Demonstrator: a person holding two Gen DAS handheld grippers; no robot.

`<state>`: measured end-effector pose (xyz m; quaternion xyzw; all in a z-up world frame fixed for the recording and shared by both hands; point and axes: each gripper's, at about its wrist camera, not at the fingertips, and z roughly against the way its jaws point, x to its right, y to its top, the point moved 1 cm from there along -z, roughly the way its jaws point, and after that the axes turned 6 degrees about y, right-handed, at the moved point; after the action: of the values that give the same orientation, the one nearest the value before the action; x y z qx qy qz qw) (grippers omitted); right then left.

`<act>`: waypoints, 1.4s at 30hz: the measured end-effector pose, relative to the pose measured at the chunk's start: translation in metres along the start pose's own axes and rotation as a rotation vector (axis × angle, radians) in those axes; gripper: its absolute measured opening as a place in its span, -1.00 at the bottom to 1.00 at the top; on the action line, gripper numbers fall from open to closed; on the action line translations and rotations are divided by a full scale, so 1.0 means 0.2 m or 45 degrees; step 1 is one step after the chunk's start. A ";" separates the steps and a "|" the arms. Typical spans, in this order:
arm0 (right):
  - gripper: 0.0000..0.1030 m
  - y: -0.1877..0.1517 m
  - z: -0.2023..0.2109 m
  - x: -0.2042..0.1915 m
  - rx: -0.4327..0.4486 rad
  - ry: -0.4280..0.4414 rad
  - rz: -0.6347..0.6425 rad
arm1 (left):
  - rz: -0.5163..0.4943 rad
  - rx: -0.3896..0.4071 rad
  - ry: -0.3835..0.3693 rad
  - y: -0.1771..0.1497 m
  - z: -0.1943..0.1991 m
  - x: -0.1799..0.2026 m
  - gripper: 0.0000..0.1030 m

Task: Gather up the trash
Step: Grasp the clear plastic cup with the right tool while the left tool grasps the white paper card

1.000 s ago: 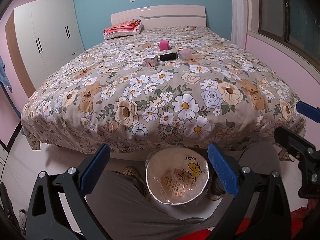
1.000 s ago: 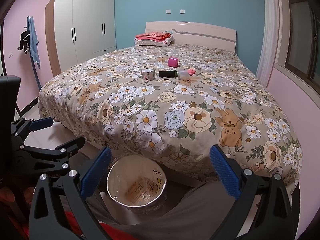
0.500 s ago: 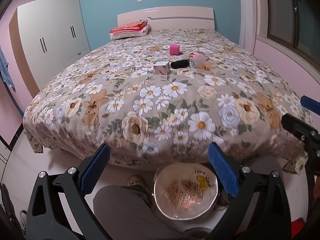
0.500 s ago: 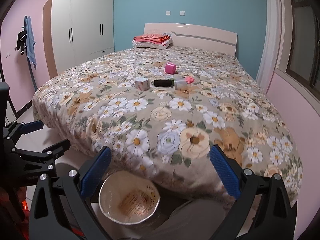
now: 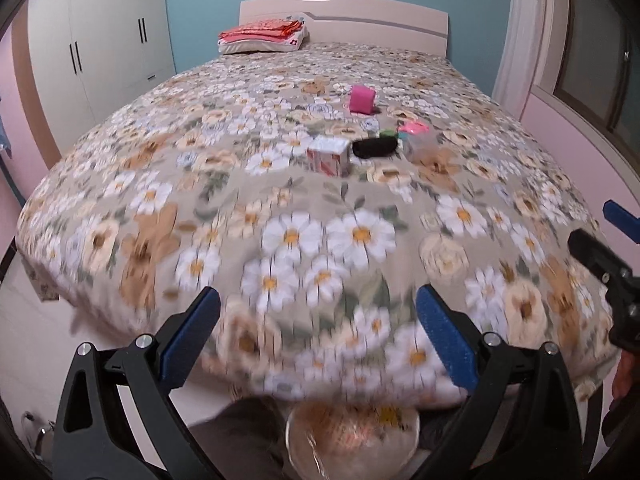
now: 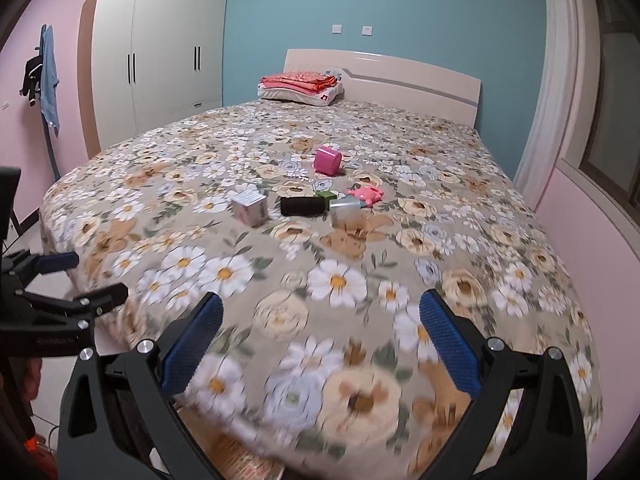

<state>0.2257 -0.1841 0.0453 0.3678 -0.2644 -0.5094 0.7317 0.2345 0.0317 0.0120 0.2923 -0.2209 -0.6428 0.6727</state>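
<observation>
Bed (image 6: 168, 184) under floral cover fills both views, foot edge close below the tongs. White wardrobe (image 6: 160, 52) against far left wall; folded red bedding (image 6: 300, 80) at headboard. Lined bin (image 5: 352, 436) on floor just past foot of bed, rim visible only in left wrist view, mostly cut off and blurred; right wrist view shows only an unclear sliver under the bed edge. Trash cluster mid-bed, well ahead of both tongs and above them in frame: small white box (image 6: 250, 208) at left, black cylinder (image 6: 302, 206) just right of it, clear container (image 6: 346, 214) next, pink flat piece (image 6: 366, 194) and green bit (image 6: 326, 196) behind, pink cup (image 6: 328, 160) farther back and apart. Black cylinder lying with long axis left–right across the bed, roughly square to the line of reach, so fingers likely need to close across its short width. Left gripper (image 5: 316, 328) spread wide, nothing between pads. Right gripper (image 6: 322, 326) likewise spread wide and empty. Cluster sits slightly right of centre in left view, near centre in right view; nearer arm hard to call, right judged marginally better lined up. Right view separates clear container from pink piece; left view crowds them together. Near cover motion-blurred in both.
</observation>
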 end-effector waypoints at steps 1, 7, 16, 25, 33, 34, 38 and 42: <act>0.94 0.02 -0.05 0.02 -0.008 0.000 0.001 | -0.018 0.011 0.009 0.05 -0.04 0.01 0.86; 0.94 0.14 -0.38 0.14 -0.072 -0.012 -0.015 | -0.008 0.027 0.041 0.30 -0.29 0.04 0.86; 0.94 0.30 -0.87 0.30 -0.134 0.014 -0.032 | -0.047 -0.015 -0.052 0.53 -0.79 0.13 0.86; 0.94 0.36 -1.37 0.42 -0.258 -0.011 -0.034 | -0.041 -0.071 -0.076 0.66 -1.20 0.13 0.86; 0.94 0.41 -1.64 0.46 -0.325 -0.022 -0.034 | -0.051 -0.107 -0.124 0.71 -1.43 0.14 0.86; 0.94 0.41 -1.67 0.47 -0.336 -0.016 -0.039 | -0.047 -0.119 -0.123 0.72 -1.46 0.15 0.86; 0.66 0.42 -1.73 0.48 -0.357 0.003 -0.065 | -0.017 -0.125 -0.146 0.73 -1.50 0.14 0.78; 0.11 0.41 -1.75 0.49 -0.382 0.043 -0.083 | -0.026 -0.131 -0.159 0.75 -1.50 0.15 0.16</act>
<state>0.5713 -0.1650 -0.0932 0.2712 -0.1612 -0.5603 0.7658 0.5502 0.0361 -0.1083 0.2188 -0.2260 -0.6770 0.6653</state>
